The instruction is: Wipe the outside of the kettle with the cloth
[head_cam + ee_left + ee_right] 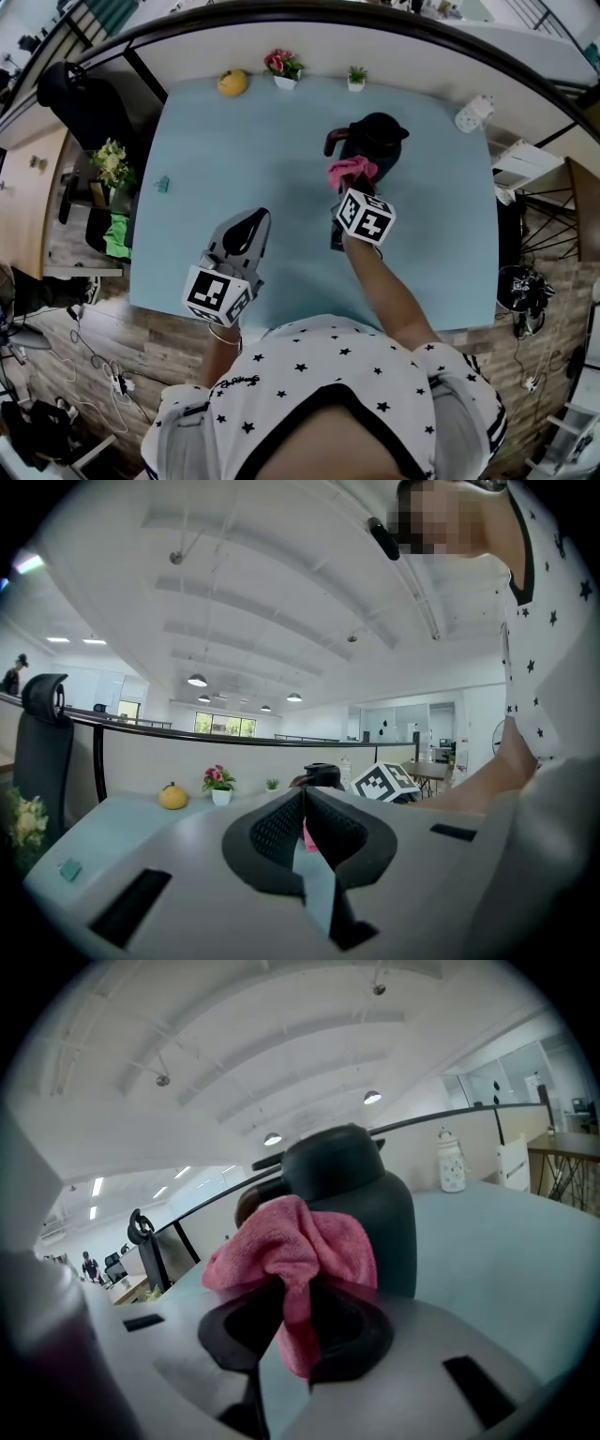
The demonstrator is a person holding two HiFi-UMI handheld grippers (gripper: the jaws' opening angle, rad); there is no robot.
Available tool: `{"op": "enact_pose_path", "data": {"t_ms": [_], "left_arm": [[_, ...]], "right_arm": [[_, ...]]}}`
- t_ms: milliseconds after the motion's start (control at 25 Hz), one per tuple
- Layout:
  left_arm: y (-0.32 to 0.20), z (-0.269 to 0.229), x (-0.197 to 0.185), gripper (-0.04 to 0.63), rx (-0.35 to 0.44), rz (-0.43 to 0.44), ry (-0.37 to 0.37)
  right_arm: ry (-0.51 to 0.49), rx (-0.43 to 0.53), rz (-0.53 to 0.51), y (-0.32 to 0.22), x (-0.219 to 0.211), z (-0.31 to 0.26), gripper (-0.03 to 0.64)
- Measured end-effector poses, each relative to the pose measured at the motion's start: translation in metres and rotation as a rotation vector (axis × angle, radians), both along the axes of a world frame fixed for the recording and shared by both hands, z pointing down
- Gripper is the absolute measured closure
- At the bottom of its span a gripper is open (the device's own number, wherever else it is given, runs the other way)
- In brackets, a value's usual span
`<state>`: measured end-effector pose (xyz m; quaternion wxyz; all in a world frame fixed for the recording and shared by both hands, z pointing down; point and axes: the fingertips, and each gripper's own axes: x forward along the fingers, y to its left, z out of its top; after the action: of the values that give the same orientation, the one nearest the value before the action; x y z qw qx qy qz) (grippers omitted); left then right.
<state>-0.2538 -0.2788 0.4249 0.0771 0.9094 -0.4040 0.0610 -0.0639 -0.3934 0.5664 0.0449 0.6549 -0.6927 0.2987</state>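
A black kettle [377, 142] stands upright on the pale blue table [281, 262], its handle toward the left. My right gripper [349, 187] is shut on a pink cloth [351, 172], and the cloth lies against the kettle's near side. In the right gripper view the pink cloth [292, 1251] bunches over the jaws in front of the kettle [361, 1213]. My left gripper [246, 228] hovers over the table's near left, shut and holding nothing. From the left gripper view, the kettle [322, 774] shows just past the closed jaws.
Along the table's far edge sit a yellow toy [232, 82], a small flower pot [284, 67] and a tiny green plant [356, 78]. A white bottle [473, 113] lies at the far right corner. A small green clip [162, 184] rests near the left edge.
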Motion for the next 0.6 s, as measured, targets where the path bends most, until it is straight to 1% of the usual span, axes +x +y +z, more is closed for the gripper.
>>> {"op": "enact_pose_path", "data": {"t_ms": [240, 480, 600], "left_arm": [[-0.003, 0.006, -0.015, 0.565, -0.015, -0.022, 0.002], [-0.006, 0.01, -0.027, 0.565, -0.023, -0.044, 0.001], [-0.007, 0.009, -0.032, 0.565, -0.024, -0.052, 0.001]], "right_arm": [[-0.025, -0.107, 0.037, 0.001, 0.0, 0.037, 0.543], [0.01, -0.164, 0.041, -0.001, -0.001, 0.06, 0.543], [0.005, -0.197, 0.042, -0.002, -0.003, 0.072, 0.543]]}}
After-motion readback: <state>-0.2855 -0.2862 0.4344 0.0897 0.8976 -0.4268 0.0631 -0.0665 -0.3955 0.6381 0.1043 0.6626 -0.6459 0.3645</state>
